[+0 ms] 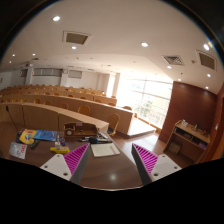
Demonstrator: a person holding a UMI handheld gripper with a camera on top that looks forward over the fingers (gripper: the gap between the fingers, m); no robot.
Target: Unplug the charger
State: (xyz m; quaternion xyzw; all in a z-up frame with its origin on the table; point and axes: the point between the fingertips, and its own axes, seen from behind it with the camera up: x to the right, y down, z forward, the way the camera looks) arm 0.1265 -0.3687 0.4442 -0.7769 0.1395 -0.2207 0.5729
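Note:
My gripper [110, 152] is open, with nothing between its two pink pads [71, 160]. It is held above a brown wooden table [105, 175] and looks out level across a large lecture hall. A white flat sheet or notebook [104, 150] lies on the table just ahead of the fingers, nearer the left one. I cannot make out a charger, a cable or a socket.
Left of the fingers on the table lie a blue-and-yellow flat thing [45, 135], a pale card [18, 150] and a small yellow and pink thing [60, 150]. Curved rows of wooden desks [70, 105] fill the hall beyond. A wooden shelf unit [190, 138] stands at the right by a red-brown wall.

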